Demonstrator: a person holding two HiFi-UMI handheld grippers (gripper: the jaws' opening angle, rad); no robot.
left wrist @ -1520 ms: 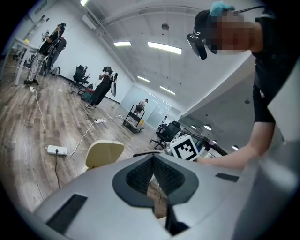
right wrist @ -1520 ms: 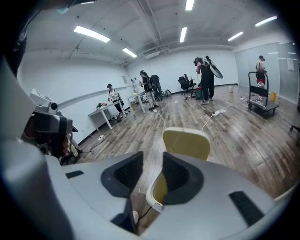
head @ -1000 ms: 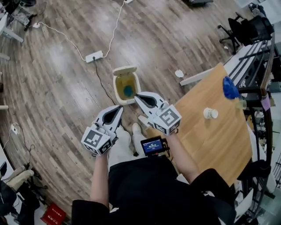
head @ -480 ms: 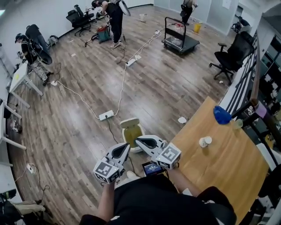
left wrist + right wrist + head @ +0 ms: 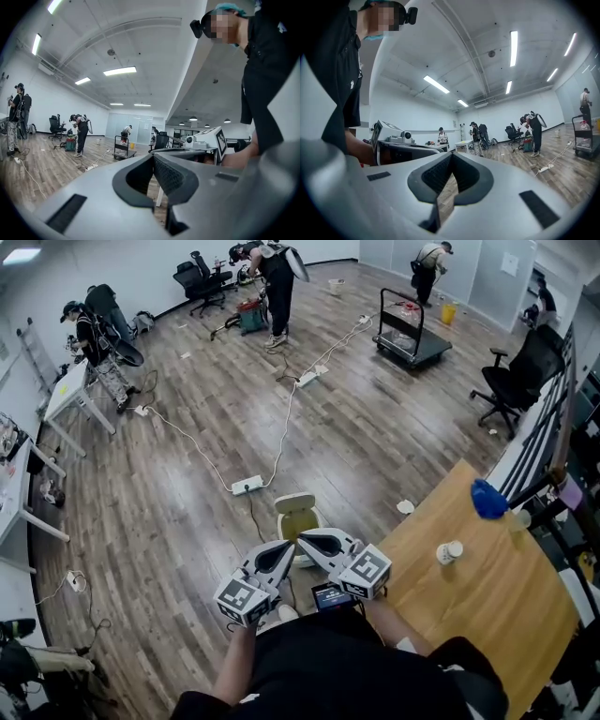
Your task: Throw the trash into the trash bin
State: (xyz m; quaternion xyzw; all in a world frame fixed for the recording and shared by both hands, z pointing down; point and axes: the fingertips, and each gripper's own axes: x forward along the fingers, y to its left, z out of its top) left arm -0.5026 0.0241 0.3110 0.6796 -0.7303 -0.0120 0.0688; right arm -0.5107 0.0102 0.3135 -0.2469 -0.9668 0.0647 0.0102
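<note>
Fingers (image 5: 174, 177) first: on my left gripper (image 5: 287, 546) they are pressed together with nothing between them, and my right gripper (image 5: 304, 539) is the same, its pads meeting on empty air. Both point level, side by side in front of my body, tips close to each other. The trash bin (image 5: 300, 519) stands on the wood floor just beyond those tips in the head view, with its lid (image 5: 292, 502) flipped back and its mouth open. I cannot make out what lies inside it from here. Since I carry nothing, I judge that no piece is on its way to the bin at this moment. To my right on the wooden table (image 5: 487, 615) sit a small white cup-like thing (image 5: 449, 551) and a blue object (image 5: 488, 500), well apart from the bin, and a white scrap (image 5: 404, 507) lies on the floor near the table's corner. If any of these count as trash, they are what is left: reach, grip, carry over, drop.
</note>
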